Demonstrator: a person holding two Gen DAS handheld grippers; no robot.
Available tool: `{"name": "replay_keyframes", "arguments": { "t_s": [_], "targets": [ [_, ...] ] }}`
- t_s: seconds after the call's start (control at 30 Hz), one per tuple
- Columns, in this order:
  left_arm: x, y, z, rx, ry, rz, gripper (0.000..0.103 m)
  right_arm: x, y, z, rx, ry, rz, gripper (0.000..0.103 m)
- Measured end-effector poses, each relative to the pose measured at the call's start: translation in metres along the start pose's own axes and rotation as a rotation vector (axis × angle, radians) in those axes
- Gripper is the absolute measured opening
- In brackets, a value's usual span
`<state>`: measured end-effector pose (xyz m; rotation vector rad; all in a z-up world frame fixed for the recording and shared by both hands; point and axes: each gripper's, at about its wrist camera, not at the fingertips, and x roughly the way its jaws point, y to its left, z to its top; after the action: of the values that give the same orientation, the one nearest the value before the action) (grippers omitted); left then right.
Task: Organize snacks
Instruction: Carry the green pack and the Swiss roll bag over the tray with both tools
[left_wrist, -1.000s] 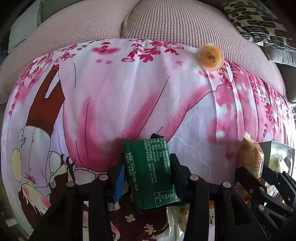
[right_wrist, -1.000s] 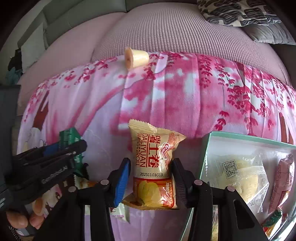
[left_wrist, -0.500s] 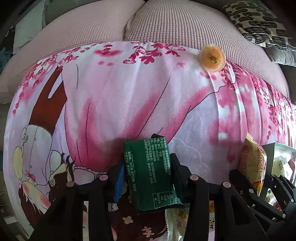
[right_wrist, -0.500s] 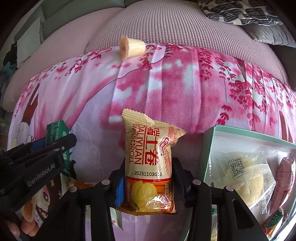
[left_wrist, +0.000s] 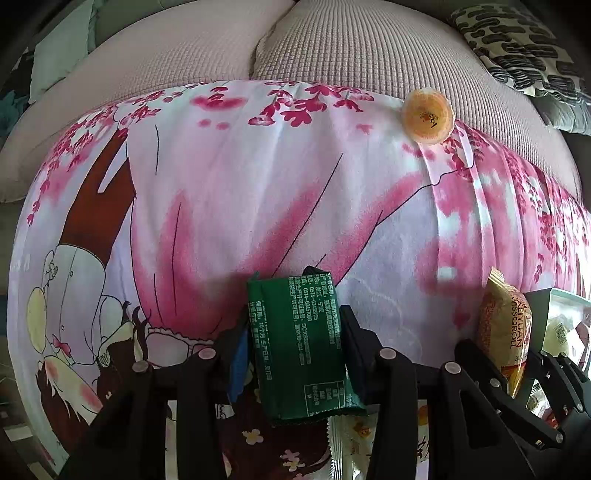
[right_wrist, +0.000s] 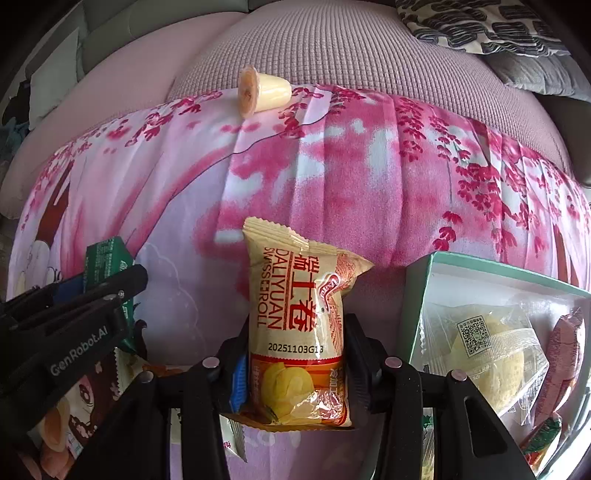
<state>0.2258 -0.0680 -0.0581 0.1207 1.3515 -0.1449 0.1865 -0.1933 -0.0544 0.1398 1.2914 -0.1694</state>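
Left wrist: left gripper (left_wrist: 295, 343) clamps green packet (left_wrist: 301, 347) — upright, lifted.

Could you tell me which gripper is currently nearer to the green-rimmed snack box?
Right. The right gripper, shut on the Swiss roll packet, sits just left of the box. The left gripper, holding the green packet, is farther left, beyond the right one.

Glossy plastic swiss roll wrapper (right_wrist: 295, 325), matt cloth sheet (right_wrist: 332, 177)

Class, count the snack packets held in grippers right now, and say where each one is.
2. The green packet is clamped in the left gripper; the Swiss roll packet is clamped in the right gripper, beside the box.
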Motion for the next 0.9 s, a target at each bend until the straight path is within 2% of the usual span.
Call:
{"name": "replay_keyframes", "arguments": {
  "t_s": [0.53, 0.67, 0.9],
  "targets": [
    [-0.001, 0.001, 0.0, 0.0, -0.016, -0.01, 0.046, 0.0, 0.001, -0.003, 0.008, -0.018, 0.001, 0.048],
    [-0.001, 0.002, 0.002, -0.012, -0.022, -0.018, 0.046, -0.003, 0.004, -0.004, 0.002, -0.022, -0.014, 0.044],
    [-0.008, 0.005, -0.004, -0.046, -0.027, -0.015, 0.041, -0.013, -0.002, -0.009, 0.039, -0.039, 0.013, 0.04]
  ]
}}
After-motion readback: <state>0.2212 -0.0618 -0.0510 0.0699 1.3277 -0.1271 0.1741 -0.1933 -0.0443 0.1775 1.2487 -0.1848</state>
